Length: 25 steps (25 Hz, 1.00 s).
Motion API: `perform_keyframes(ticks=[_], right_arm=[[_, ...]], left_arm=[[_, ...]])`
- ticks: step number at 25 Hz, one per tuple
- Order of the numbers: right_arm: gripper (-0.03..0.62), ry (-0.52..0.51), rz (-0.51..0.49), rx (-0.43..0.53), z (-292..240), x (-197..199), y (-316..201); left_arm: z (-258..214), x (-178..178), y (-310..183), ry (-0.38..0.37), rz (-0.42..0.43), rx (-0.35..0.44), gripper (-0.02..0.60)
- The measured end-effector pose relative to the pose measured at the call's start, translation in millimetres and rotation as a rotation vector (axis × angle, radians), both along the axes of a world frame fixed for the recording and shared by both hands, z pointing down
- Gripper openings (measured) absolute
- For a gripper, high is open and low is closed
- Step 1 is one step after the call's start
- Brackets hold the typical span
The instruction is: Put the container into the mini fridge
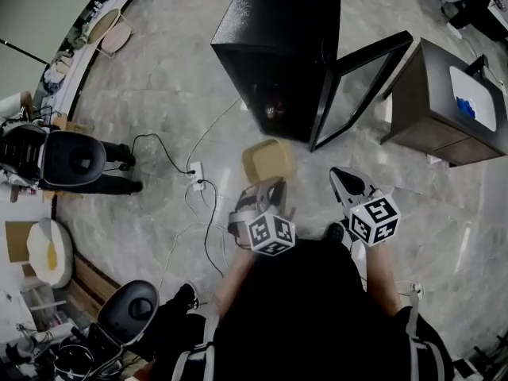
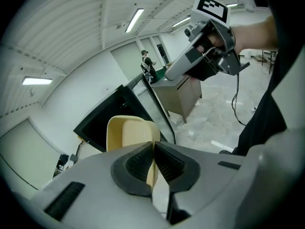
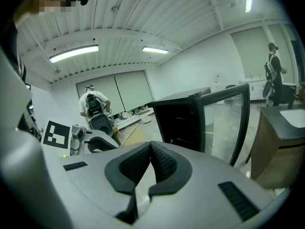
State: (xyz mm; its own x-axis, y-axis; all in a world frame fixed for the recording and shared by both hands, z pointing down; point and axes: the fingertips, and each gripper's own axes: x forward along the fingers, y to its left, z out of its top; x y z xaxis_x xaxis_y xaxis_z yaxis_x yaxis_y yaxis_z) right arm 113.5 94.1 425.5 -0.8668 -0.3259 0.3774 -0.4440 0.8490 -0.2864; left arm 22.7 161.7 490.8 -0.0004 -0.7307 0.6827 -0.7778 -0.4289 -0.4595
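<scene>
Container juts out just beyond the left gripper tips in the head view, with the open mini fridge farther ahead. In the left gripper view the pads clamp only its thin wall, so it could twist loose or clip the door. In the right gripper view the right gripper is pinched together on nothing, and no writing is legible.

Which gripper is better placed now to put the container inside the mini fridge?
Left. The left gripper is shut on the yellow container's wall, facing the fridge, whose door stands open. The right gripper is shut and empty.
</scene>
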Motion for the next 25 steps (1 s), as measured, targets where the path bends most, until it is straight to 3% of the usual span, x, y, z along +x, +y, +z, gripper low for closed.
perform_keyframes(ticks=[6,12,18,25], right_arm=[[0.018,0.023,0.077,-0.021,7.3,-50.9,3.0],[0.018,0.054,0.142,-0.078,28.7,-72.7,13.6],[0.018,0.09,0.157,-0.113,43.2,-71.8,10.2],[0.018,0.057,0.134,-0.099,38.4,-89.3,-22.2]], left_arm=[[14.6,-45.2,0.8,0.01,0.118,-0.035,0.043],[45.1,-80.1,2.8,0.0,0.197,-0.095,0.043],[55.4,-82.8,-19.1,0.057,0.209,-0.124,0.043],[51.6,-91.2,-39.7,0.027,0.2,-0.14,0.043]])
